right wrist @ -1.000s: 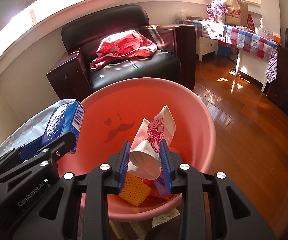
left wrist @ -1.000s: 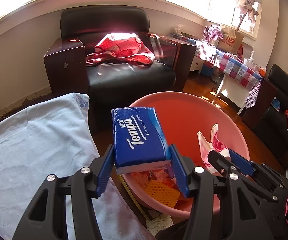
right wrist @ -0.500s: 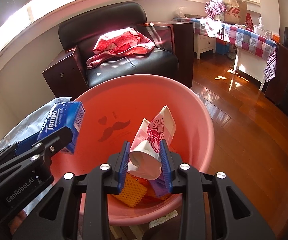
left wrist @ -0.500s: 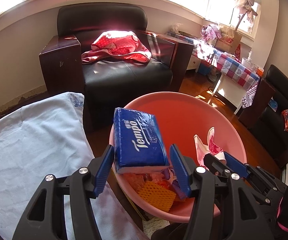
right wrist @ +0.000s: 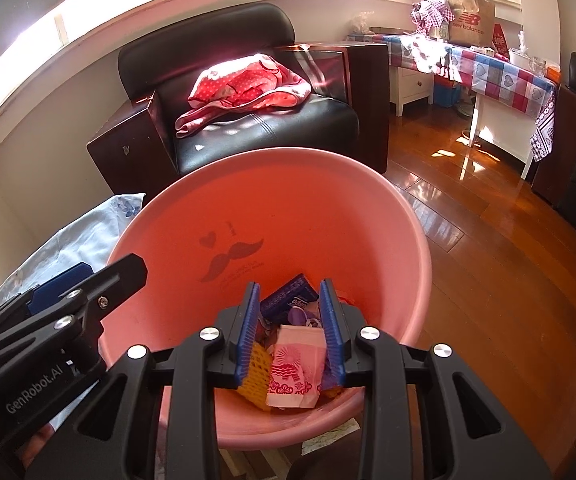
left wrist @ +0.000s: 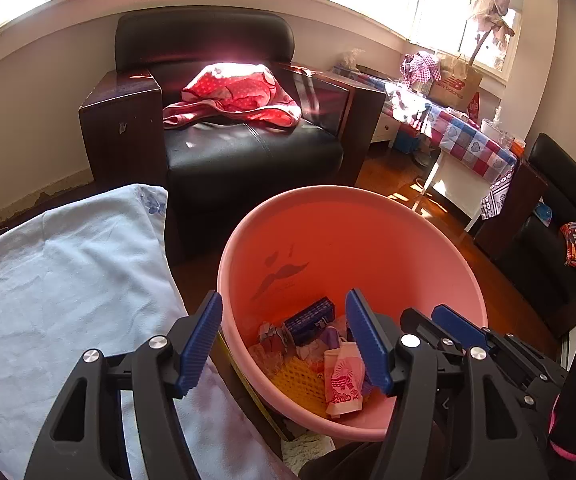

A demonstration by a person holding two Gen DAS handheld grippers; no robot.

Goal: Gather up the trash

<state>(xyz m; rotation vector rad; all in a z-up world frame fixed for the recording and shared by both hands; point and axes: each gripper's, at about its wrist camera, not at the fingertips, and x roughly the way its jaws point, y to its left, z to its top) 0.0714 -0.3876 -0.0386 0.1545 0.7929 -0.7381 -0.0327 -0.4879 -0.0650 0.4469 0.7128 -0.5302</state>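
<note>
1. Both grippers hang over the pink bucket (right wrist: 415,240). The left gripper (left wrist: 284,338) has its jaws wide apart and empty; the right gripper (right wrist: 289,332) has its jaws apart too, with nothing between them.
2. The trash lies in the bottom of the bucket: a blue tissue pack (right wrist: 288,298) toward 12 o'clock, a pink-and-white paper bag (right wrist: 293,368) toward 6, and yellow foam netting (right wrist: 254,372) at 8.
3. I judge the drop finished; the next move calls for lifting both grippers out and seeking more litter.
4. The left camera shows the pale blue cloth (left wrist: 60,280) at 9 o'clock in full; the right camera shows more of the wood floor (right wrist: 499,264) at 3.
</note>
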